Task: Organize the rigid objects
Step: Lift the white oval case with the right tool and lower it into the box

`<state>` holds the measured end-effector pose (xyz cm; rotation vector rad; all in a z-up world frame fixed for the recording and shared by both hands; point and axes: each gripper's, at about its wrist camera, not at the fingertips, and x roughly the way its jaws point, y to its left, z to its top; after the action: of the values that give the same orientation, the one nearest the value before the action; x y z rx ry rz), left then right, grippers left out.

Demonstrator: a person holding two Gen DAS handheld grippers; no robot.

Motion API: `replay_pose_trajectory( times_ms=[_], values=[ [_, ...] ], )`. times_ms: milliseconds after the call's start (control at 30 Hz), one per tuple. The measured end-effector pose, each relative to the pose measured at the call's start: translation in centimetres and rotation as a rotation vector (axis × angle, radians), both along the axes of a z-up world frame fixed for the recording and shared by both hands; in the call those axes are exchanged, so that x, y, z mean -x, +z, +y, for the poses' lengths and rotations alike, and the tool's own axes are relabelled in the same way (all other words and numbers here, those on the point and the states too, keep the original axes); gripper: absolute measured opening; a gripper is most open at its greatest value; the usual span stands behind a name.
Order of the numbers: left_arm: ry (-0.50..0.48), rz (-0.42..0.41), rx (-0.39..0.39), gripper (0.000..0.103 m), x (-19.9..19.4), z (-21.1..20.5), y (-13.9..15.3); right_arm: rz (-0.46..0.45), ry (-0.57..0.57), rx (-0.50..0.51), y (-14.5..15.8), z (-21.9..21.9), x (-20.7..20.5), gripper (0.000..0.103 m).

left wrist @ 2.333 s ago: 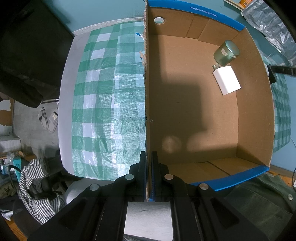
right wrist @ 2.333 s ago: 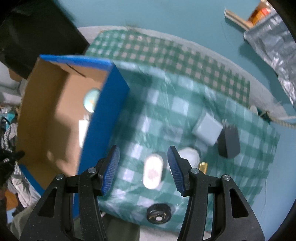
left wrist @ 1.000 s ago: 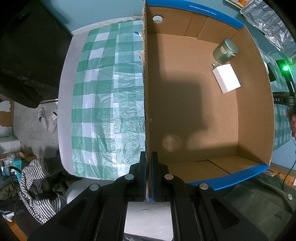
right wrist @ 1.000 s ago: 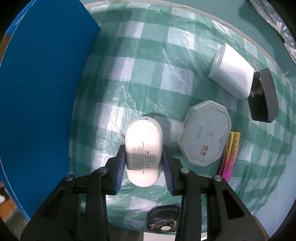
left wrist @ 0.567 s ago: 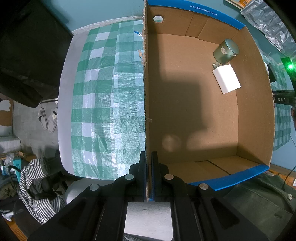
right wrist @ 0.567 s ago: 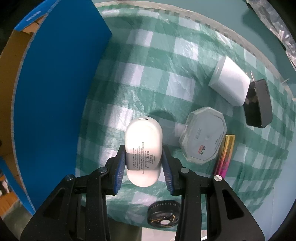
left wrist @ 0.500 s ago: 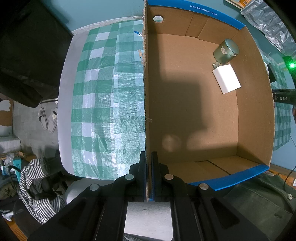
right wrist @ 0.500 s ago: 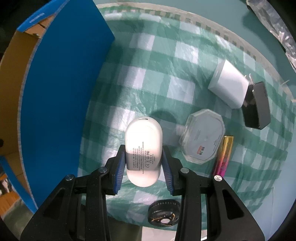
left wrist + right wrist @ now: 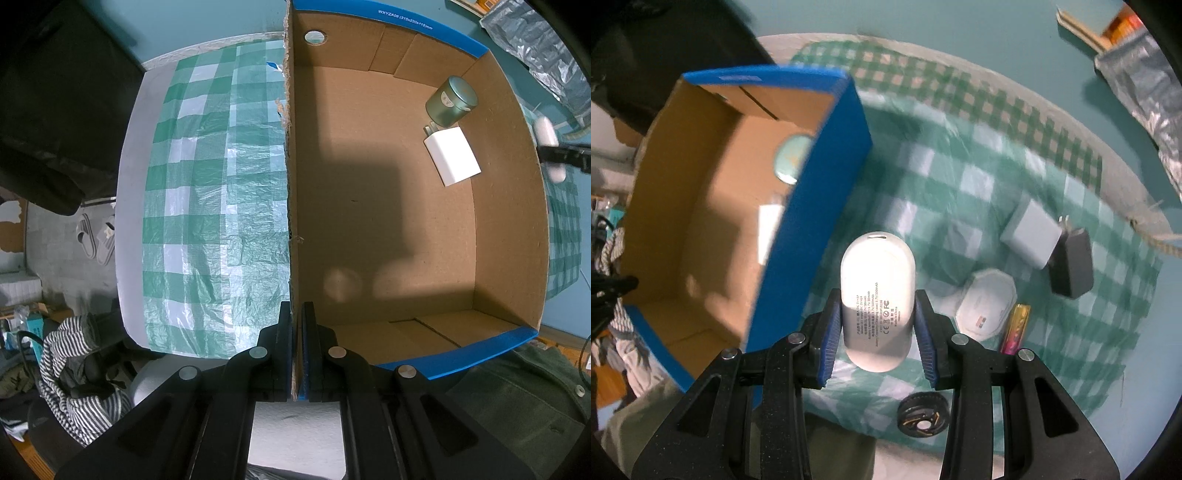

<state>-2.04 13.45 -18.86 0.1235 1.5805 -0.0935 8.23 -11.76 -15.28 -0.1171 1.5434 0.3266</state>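
Observation:
My right gripper point(image 9: 878, 334) is shut on a white oval power bank point(image 9: 877, 291) and holds it above the green checked cloth, just right of the cardboard box's blue wall point(image 9: 809, 206). The power bank also shows in the left wrist view point(image 9: 546, 134), beyond the box's right wall. My left gripper point(image 9: 296, 354) is shut on the box's left wall point(image 9: 290, 184). Inside the box lie a green round tin point(image 9: 451, 100) and a white charger point(image 9: 452, 155).
On the cloth to the right lie a white charger point(image 9: 1030, 236), a black adapter point(image 9: 1071, 264), a white octagonal case point(image 9: 986, 304), a gold-pink battery point(image 9: 1015, 328) and a black round part point(image 9: 923, 415). A foil bag point(image 9: 1137, 74) lies at the far right.
My right gripper closed on the power bank, lifted it off the cloth and pulled back and up; the box interior has come into its view. The left gripper has held still.

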Motion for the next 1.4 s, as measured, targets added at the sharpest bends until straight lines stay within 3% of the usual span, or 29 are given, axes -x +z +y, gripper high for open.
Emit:
replay_pose_trajectory(
  times_ms=[533, 900, 1400],
  values=[
    [-0.002, -0.004, -0.002, 0.004, 0.0, 0.0, 0.0, -0.069, 0.115, -0.031, 3.3, 5.7, -2.8, 0.037],
    [-0.003, -0.002, -0.002, 0.004, 0.0, 0.0, 0.0, -0.014, 0.193, -0.01, 0.1, 9.9, -3.1, 0.037],
    [-0.006, 0.002, 0.006, 0.004, 0.1, 0.0, -0.1, 0.039, 0.206, 0.02, -3.2, 10.8, -3.0, 0.037]
  ],
)
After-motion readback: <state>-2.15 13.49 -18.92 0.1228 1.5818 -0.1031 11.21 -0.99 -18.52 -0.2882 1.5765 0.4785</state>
